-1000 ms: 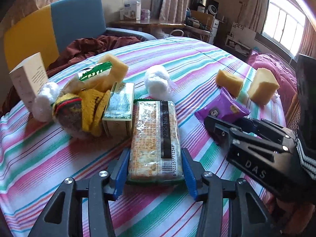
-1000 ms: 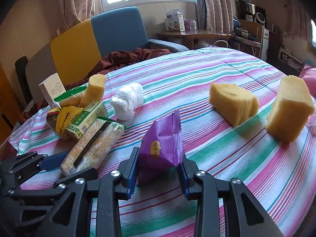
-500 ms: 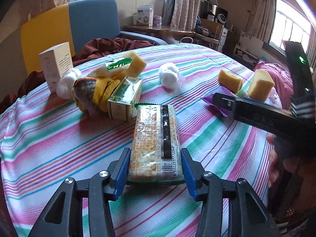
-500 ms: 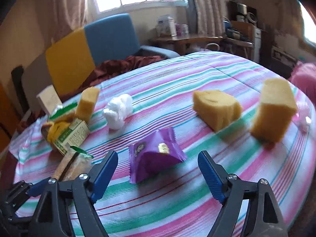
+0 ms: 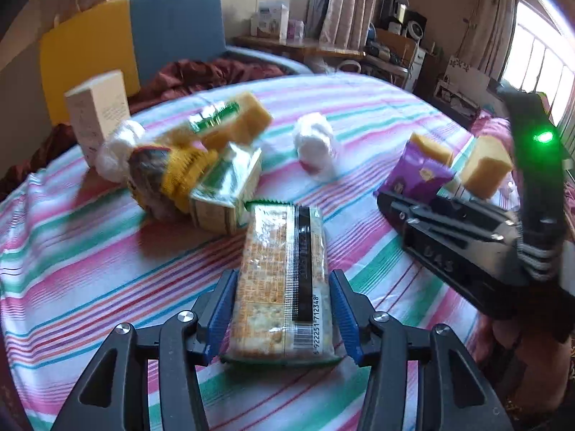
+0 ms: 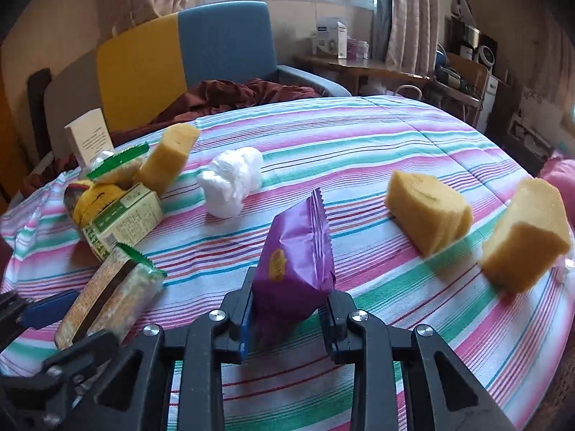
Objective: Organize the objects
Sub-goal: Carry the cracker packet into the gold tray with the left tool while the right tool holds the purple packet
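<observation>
- Where the striped bedcover (image 6: 359, 151) spreads across both views, it carries every item, with a blue-and-yellow chair (image 6: 201, 57) and a dark red blanket (image 6: 237, 95) beyond its far edge
- Right gripper (image 6: 287, 309): its jaws have just been closing and now pinch the lower end of the purple snack packet (image 6: 294, 262), which stands upright on edge between the pads, crimped seam uppermost; in the left wrist view the same packet (image 5: 418, 176) rises from the tip of this black tool
- Left gripper (image 5: 282, 309): blue pads flank the near end of the cracker pack (image 5: 284, 262), one on each long side, and its jaws have just been opening a little; whether the pads press the wrapper or stand just off it cannot be told. The pack lies flat, barcode end nearest the camera, far end pointing to the green carton
- Two yellow sponge blocks (image 6: 427, 212) (image 6: 528, 237) lie near each other at the right, apart from the packet
- Green carton (image 6: 122, 219), lying just beyond the cracker pack, touching a yellow knitted item (image 6: 90, 197)
- A third yellow sponge (image 6: 169, 158) leans over that pile, beside a green-edged wrapper (image 6: 122, 158)
- White box (image 6: 88, 140), upright at the far left edge
- White wad (image 6: 231, 179), alone mid-cover, between the pile and the purple packet
</observation>
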